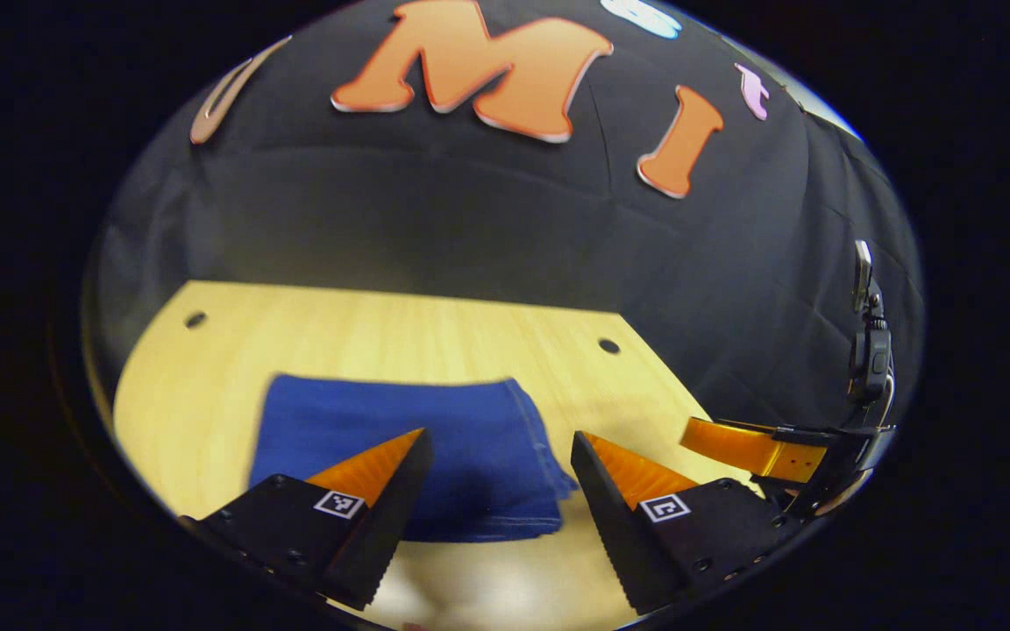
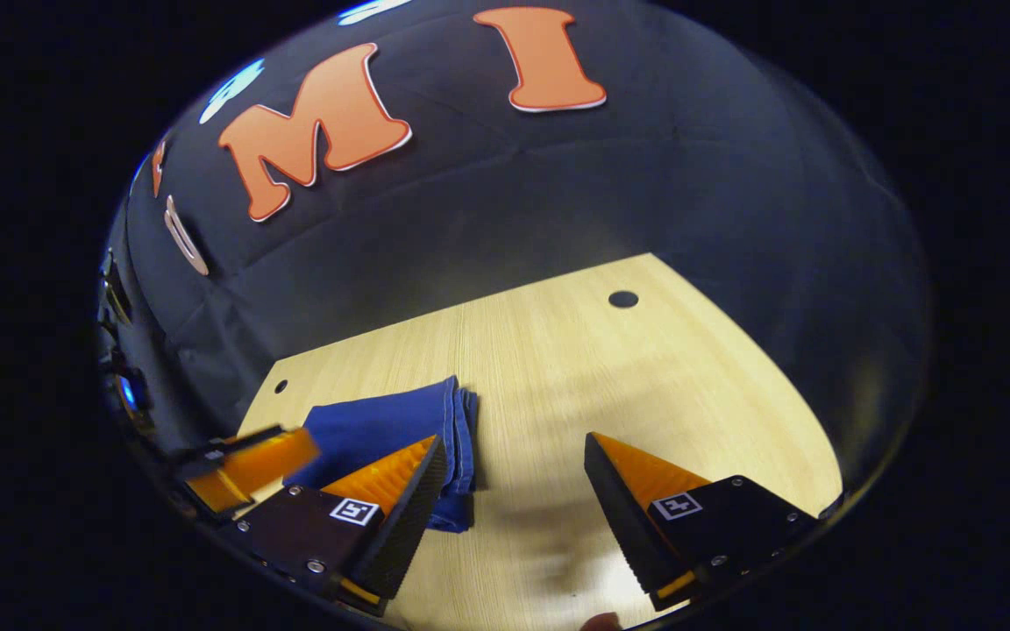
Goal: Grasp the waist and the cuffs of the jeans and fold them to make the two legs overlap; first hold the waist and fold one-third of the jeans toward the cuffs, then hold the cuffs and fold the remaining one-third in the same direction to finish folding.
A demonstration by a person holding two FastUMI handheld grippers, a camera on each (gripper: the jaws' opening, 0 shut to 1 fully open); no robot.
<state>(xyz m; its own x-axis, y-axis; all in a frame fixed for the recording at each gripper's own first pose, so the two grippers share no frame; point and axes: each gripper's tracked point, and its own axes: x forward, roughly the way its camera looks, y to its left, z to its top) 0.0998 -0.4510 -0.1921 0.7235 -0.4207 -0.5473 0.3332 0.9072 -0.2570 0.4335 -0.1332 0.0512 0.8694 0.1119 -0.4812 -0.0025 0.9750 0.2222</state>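
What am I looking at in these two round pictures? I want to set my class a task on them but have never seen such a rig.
A person holds a pair of two-finger tongs in each hand, and a camera rides on each, looking forward along its fingers. The left gripper view shows the left tongs open above the folded blue jeans, which lie flat on a pale wooden table. The right gripper view shows the right tongs open too, with the jeans to their left. Neither pair holds anything. The other tongs show at the edge of each picture.

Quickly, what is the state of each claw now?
Left claw: open, holding nothing, above the folded jeans.
Right claw: open, holding nothing.
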